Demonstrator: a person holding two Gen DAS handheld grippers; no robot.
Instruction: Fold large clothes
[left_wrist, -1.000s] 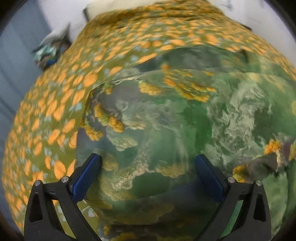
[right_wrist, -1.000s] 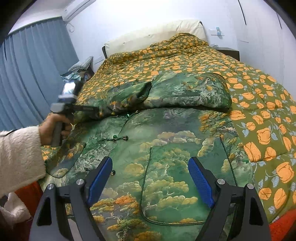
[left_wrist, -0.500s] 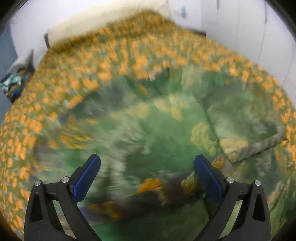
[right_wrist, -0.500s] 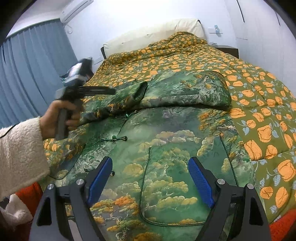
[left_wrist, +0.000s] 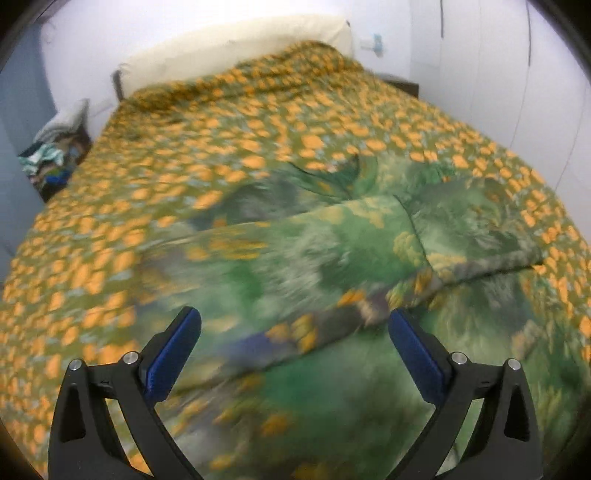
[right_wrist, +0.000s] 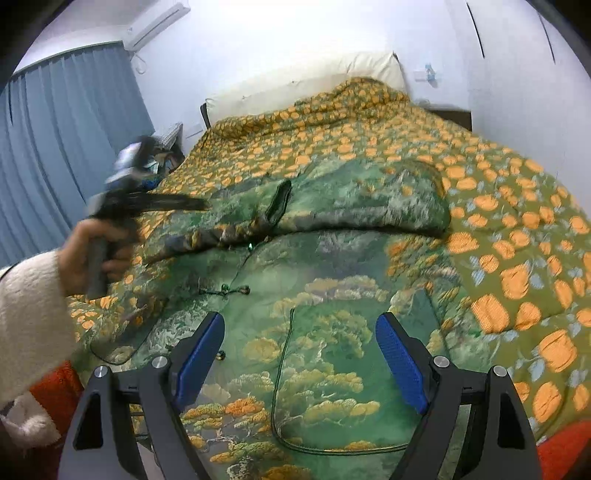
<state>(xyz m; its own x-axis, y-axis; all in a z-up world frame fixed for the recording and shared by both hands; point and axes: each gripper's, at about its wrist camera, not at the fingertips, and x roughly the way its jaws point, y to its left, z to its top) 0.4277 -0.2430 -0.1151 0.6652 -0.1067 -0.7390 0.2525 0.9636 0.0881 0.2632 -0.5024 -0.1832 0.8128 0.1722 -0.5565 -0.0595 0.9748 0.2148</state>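
Observation:
A large green padded jacket with a tree pattern and knot buttons lies spread on the bed; it also shows in the left wrist view. Both sleeves are folded across its upper part, the left one and the right one. My right gripper is open and empty above the jacket's lower front. My left gripper is open and empty, held in the air above the jacket's left side; from the right wrist view it looks blurred with motion.
The bed is covered by an olive quilt with orange flowers. A cream pillow lies at the headboard. A bedside stand with piled clothes is at the left. Blue curtains hang on the left, white wall on the right.
My left gripper has lifted up and back from the folded left sleeve and tilted toward the head of the bed. The sleeve stays lying across the jacket. My right gripper has not moved.

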